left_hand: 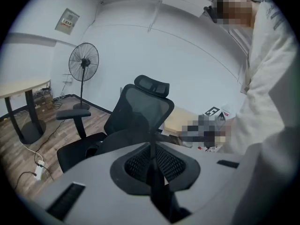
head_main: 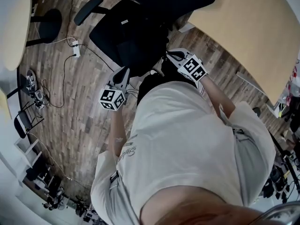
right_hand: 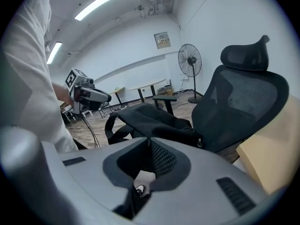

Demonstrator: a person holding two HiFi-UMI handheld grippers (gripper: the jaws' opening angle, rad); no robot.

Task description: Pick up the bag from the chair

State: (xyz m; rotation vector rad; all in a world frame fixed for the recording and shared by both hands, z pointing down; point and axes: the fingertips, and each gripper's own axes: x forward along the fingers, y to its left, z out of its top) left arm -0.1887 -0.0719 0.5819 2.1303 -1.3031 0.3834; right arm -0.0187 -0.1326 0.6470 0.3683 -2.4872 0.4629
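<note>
A black bag (right_hand: pixel 157 120) lies slumped on the seat of a black mesh office chair (right_hand: pixel 243 97), with a strap loop hanging off its near end. In the head view the bag (head_main: pixel 136 39) is hard to tell from the dark seat. My right gripper (right_hand: pixel 150 143) is shut and empty, a short way in front of the bag. My left gripper (left_hand: pixel 152 165) is also shut and empty, facing the chair (left_hand: pixel 143 109) from the other side. From the head view, both grippers, left (head_main: pixel 123 72) and right (head_main: pixel 171 55), hover at the seat's front edge.
A beige desk (head_main: pixel 248 27) stands to the right of the chair. A power strip and cables (head_main: pixel 75 48) lie on the wood floor at the left. A standing fan (left_hand: pixel 83 62) and a round table (left_hand: pixel 23 86) are further back.
</note>
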